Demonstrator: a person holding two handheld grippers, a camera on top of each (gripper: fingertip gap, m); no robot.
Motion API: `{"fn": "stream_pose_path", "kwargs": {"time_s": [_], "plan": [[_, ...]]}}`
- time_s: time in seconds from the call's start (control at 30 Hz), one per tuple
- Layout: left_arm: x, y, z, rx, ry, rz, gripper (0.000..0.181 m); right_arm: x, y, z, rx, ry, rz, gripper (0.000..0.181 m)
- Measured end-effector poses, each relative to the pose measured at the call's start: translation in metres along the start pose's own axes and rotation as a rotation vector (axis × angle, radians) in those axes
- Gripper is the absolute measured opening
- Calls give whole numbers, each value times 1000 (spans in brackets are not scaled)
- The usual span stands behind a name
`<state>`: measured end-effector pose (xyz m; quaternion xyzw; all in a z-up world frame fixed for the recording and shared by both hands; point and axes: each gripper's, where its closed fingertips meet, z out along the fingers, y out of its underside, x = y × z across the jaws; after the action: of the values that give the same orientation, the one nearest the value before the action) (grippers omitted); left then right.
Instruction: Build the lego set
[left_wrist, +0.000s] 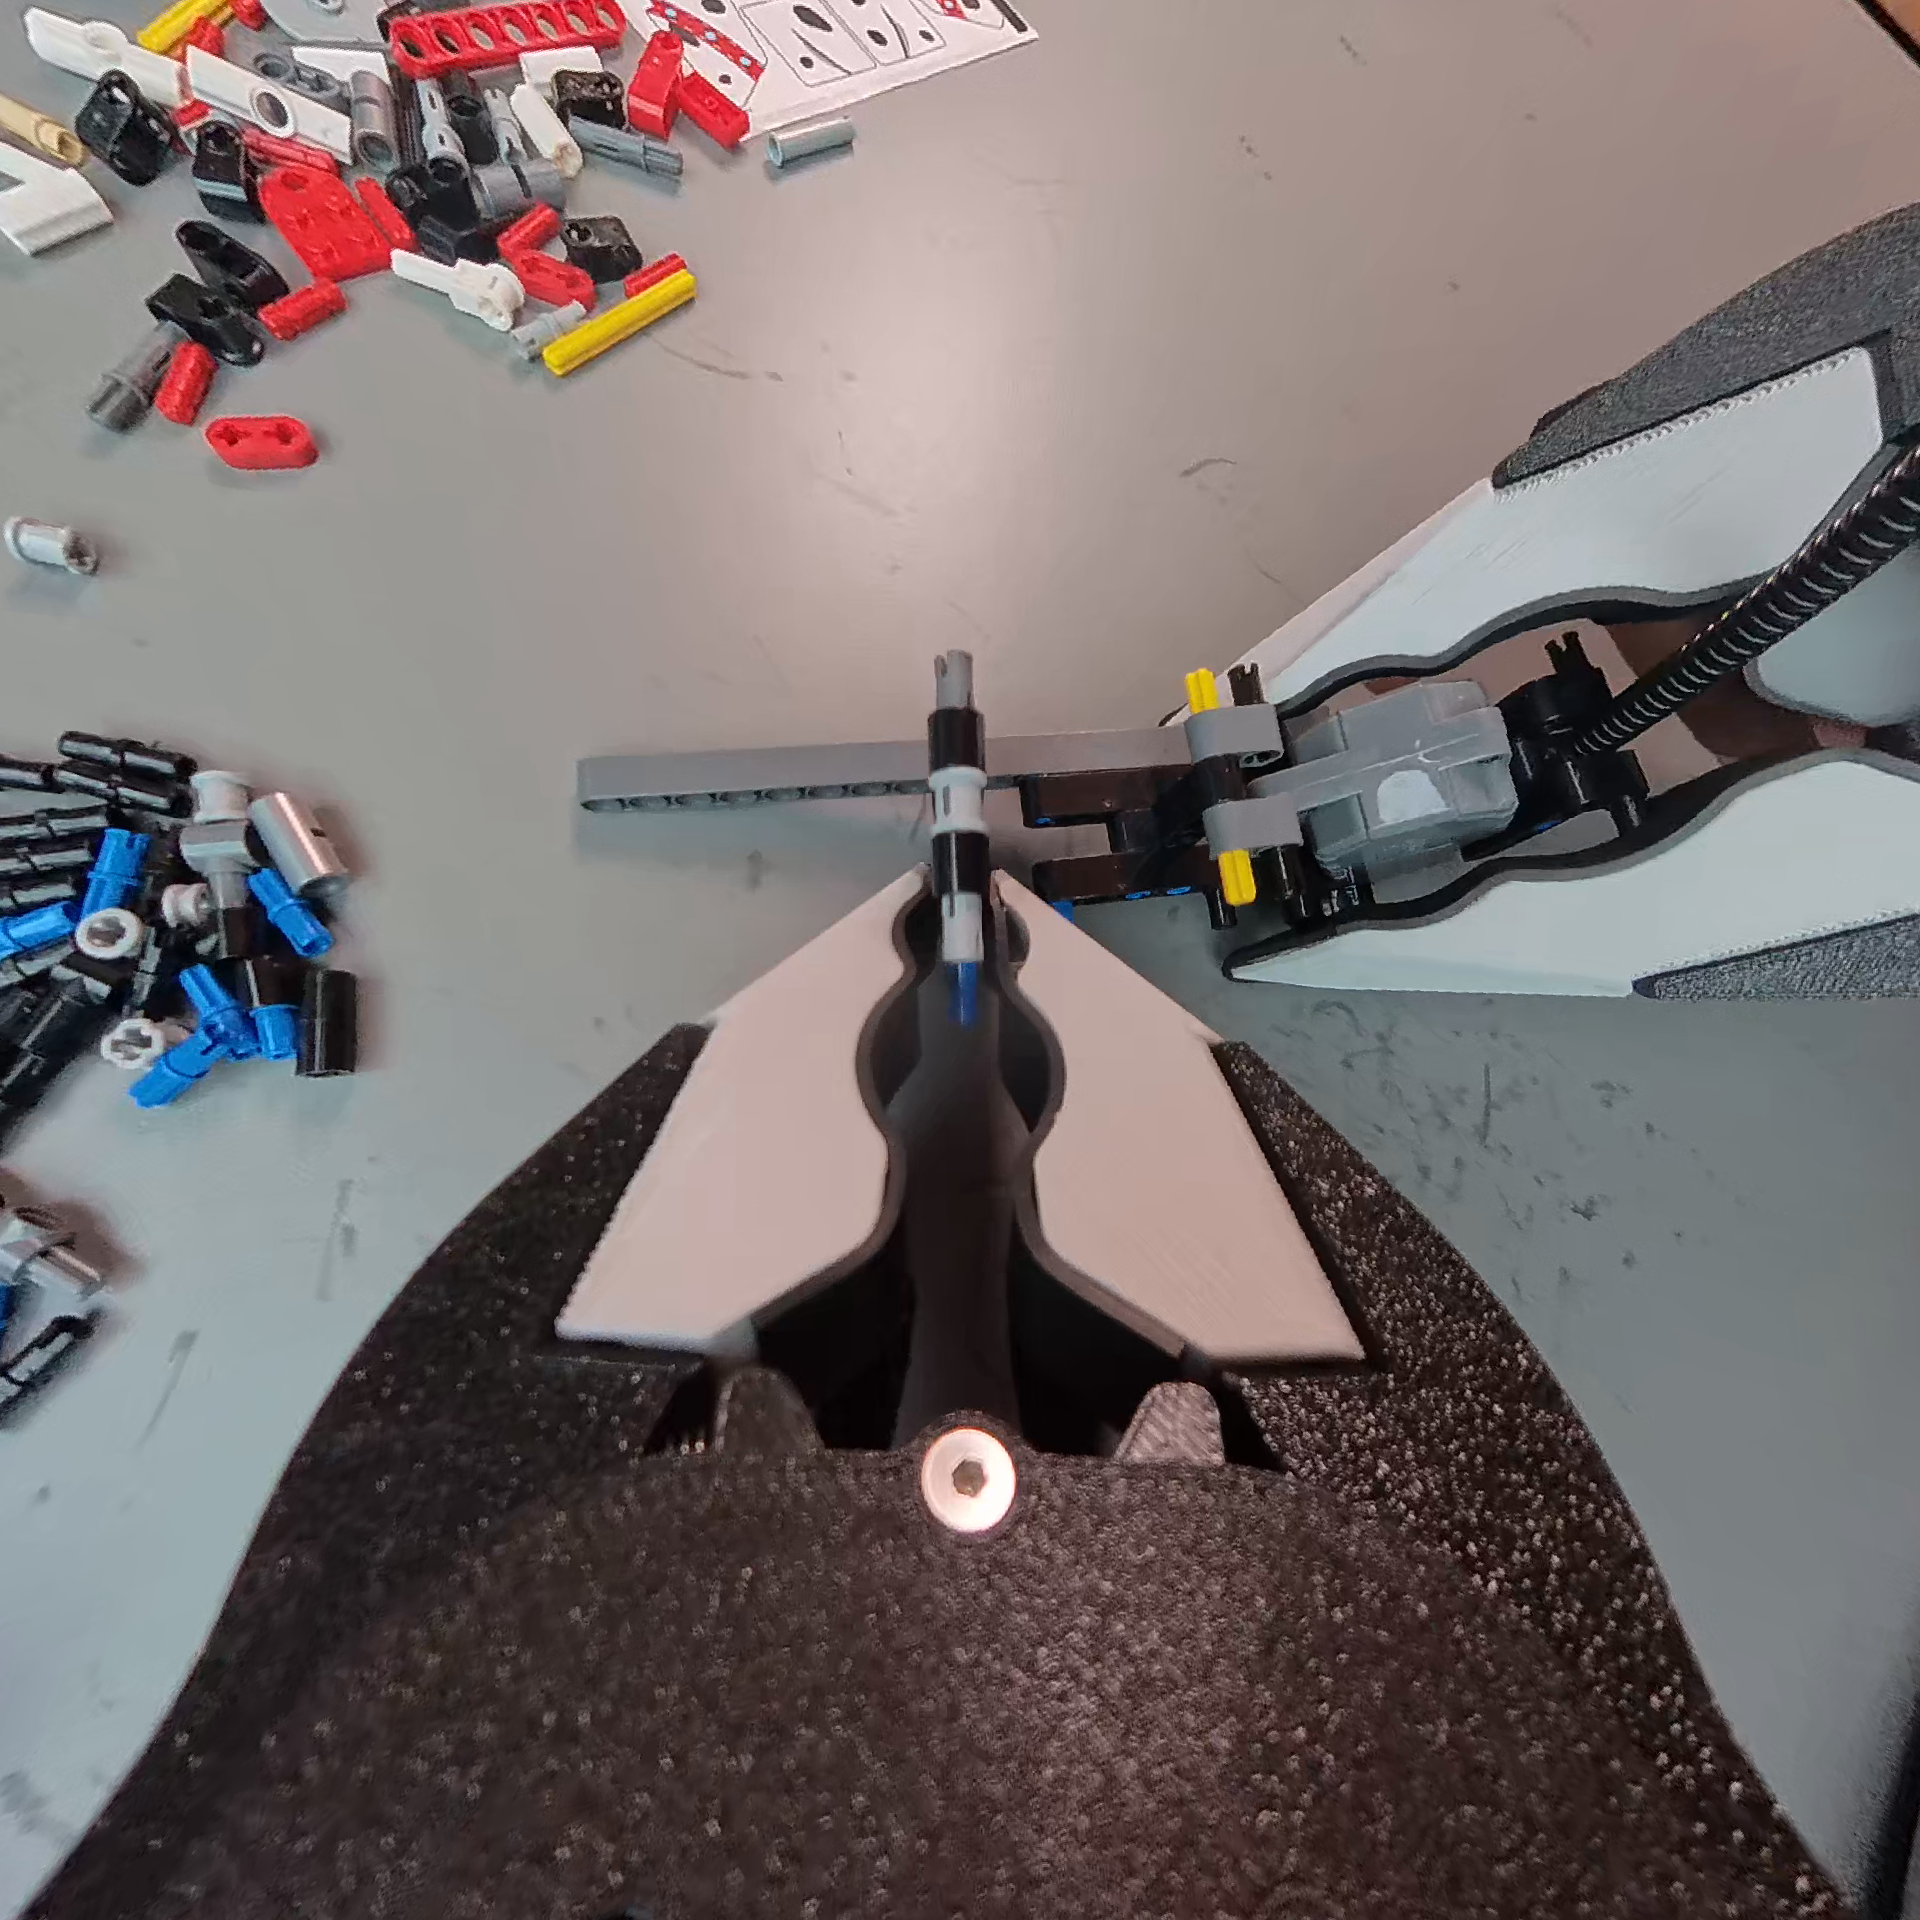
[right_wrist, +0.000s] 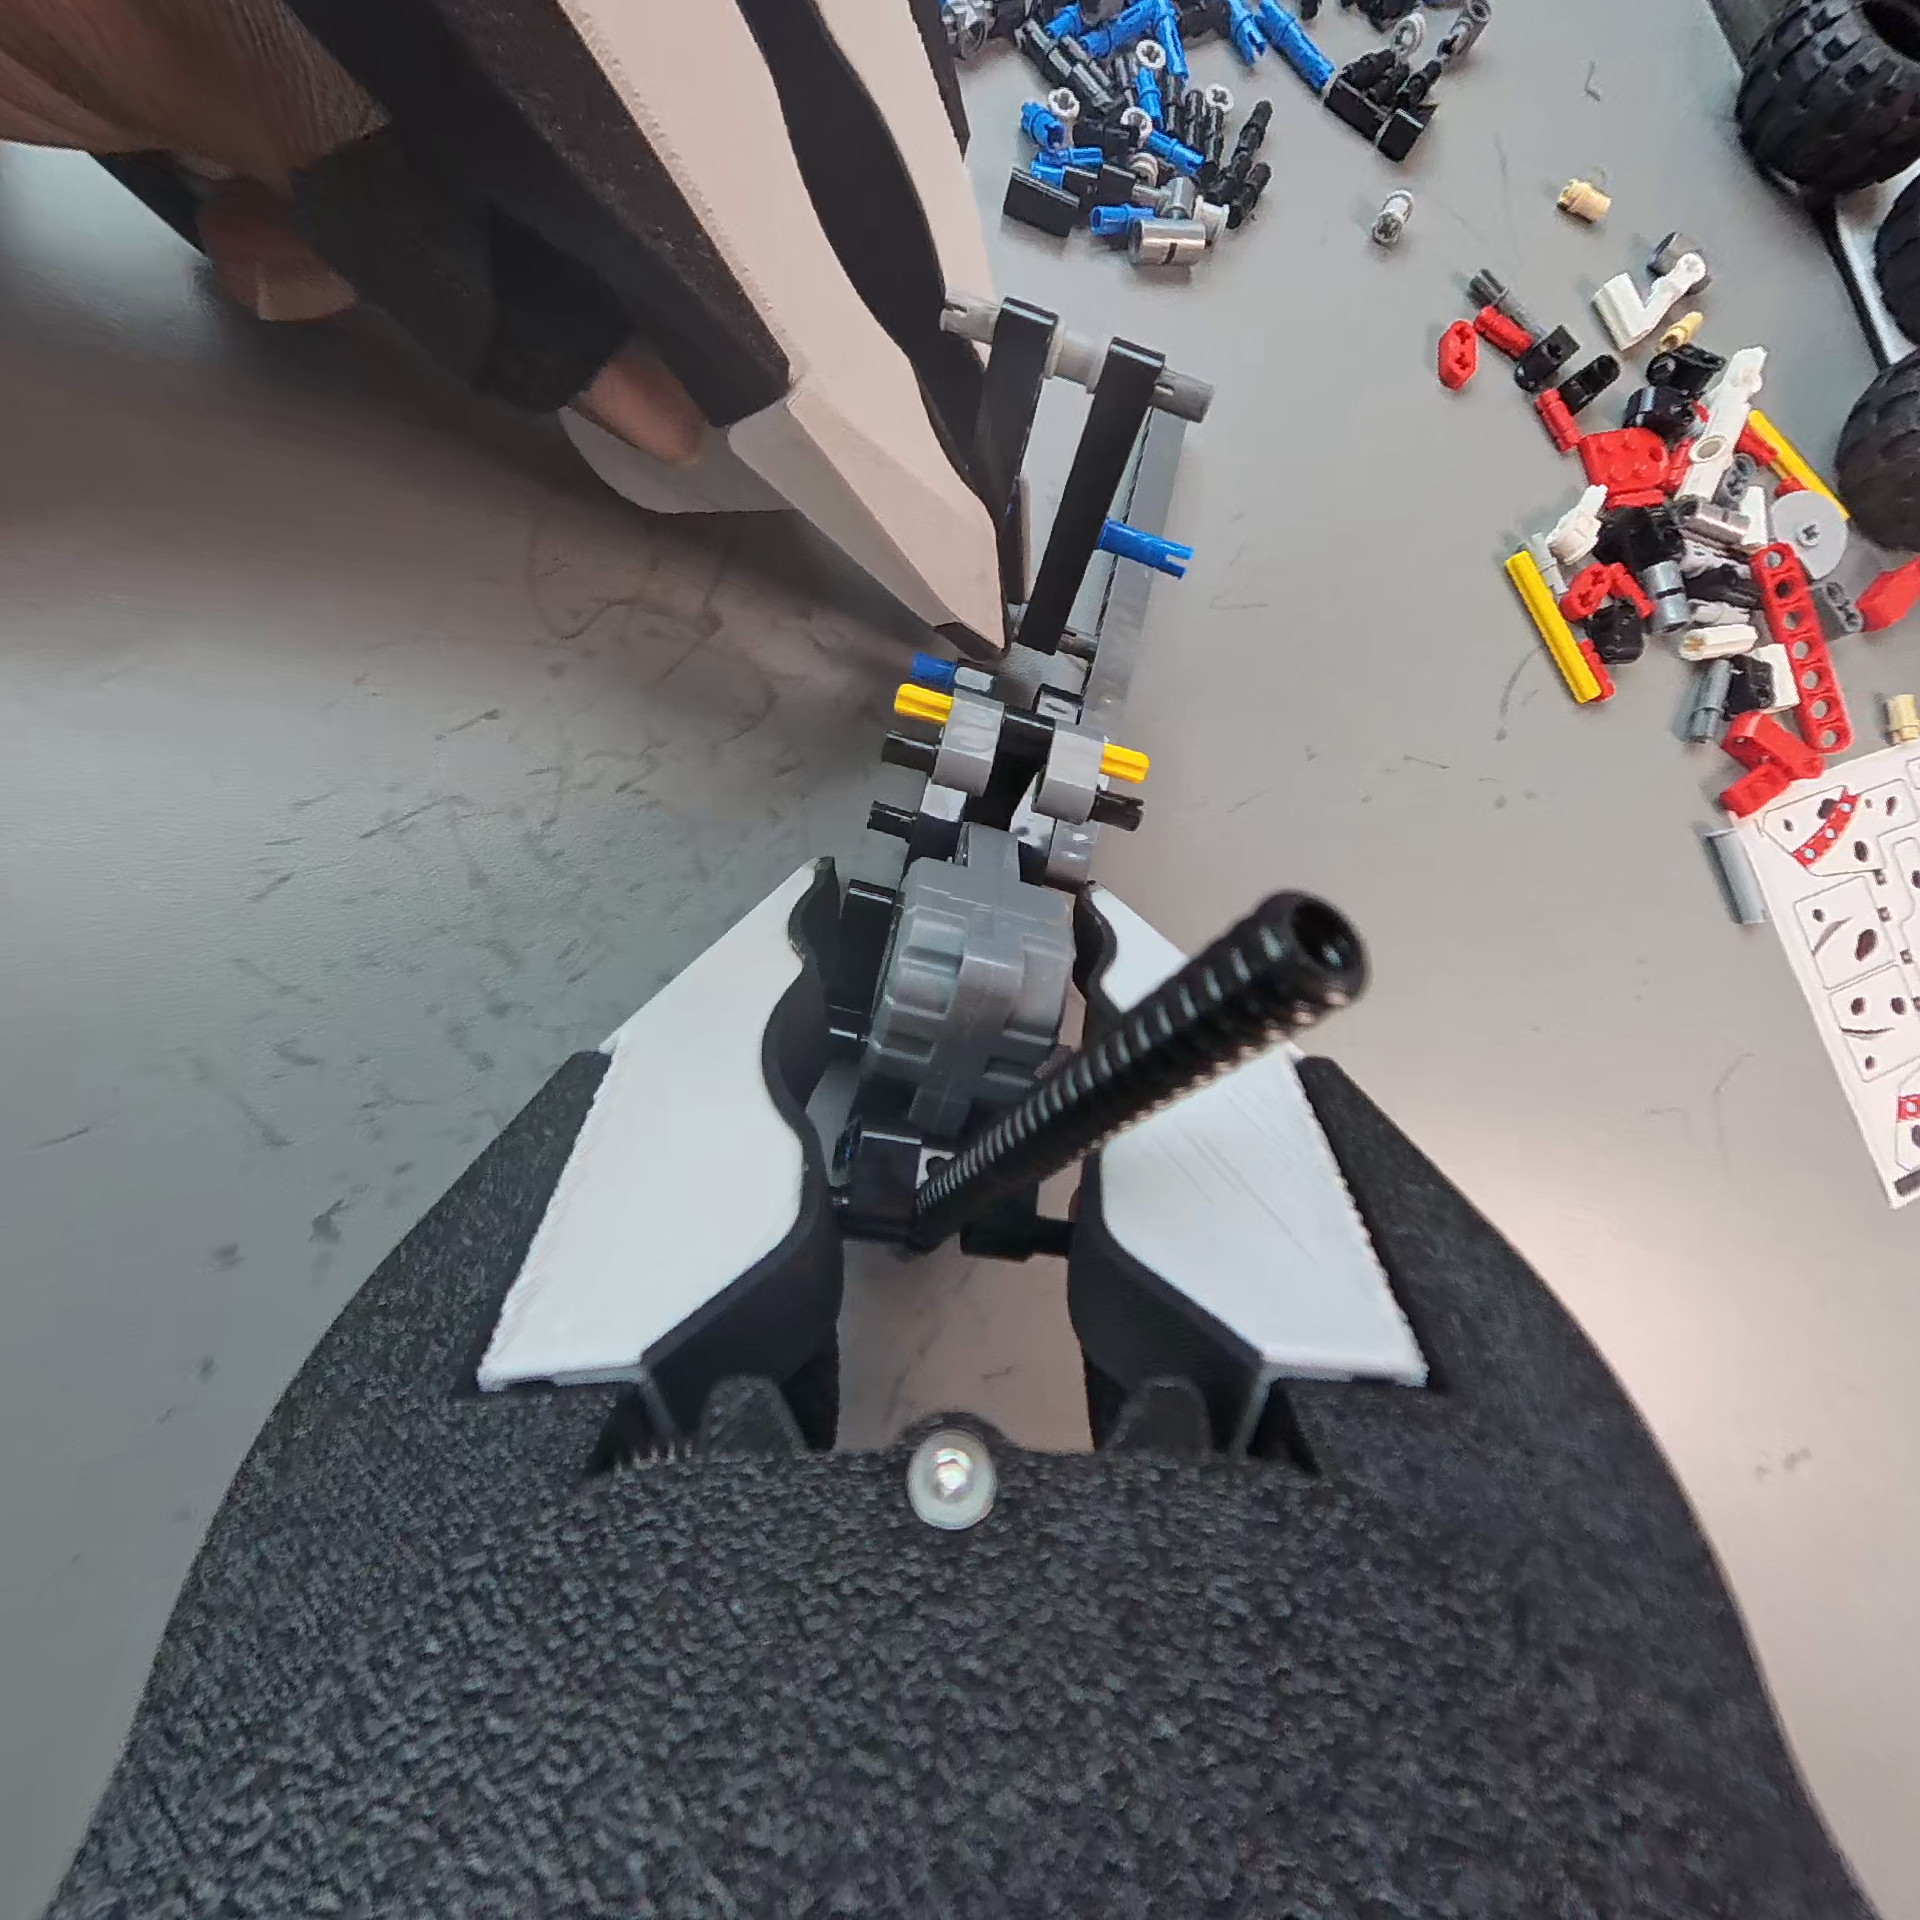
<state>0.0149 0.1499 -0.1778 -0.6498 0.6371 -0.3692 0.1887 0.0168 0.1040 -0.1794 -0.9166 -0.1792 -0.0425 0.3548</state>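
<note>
Looks like a workshop or lab bench: scuffed, scratched grey tabletop (left_wrist: 1039, 436), sorted heaps of Technic pieces, red and white at 11 o'clock (left_wrist: 395, 156), blue and black pins at 9 (left_wrist: 177, 914), sticker sheet (right_wrist: 1860, 966) at 3, black rubber tyres (right_wrist: 1829, 94) at 1.

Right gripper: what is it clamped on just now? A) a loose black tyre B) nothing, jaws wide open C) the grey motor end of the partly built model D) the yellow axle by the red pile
C: the right gripper has its jaws closed against the grey motor block of the partly built model, with the ribbed black hose sticking out.
</note>
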Motion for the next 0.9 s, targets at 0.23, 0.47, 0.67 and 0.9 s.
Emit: {"fn": "stream_pose_path", "kwargs": {"time_s": [0.23, 0.47, 0.67, 0.9], "plan": [[1, 2, -1, -11, 9, -6, 6, -2, 1, 0, 9, -36, 27, 45], [0, 2, -1, -7, 7, -29, 7, -1, -2, -7, 45, -61, 115, 75], [0, 2, 0, -5, 8, -32, 7, 14, -35, -49, 130, -146, 138, 88], [0, 1, 1, -6, 3, -38, 7, 54, -73, -74, 100, -156, 168, 75]]}}
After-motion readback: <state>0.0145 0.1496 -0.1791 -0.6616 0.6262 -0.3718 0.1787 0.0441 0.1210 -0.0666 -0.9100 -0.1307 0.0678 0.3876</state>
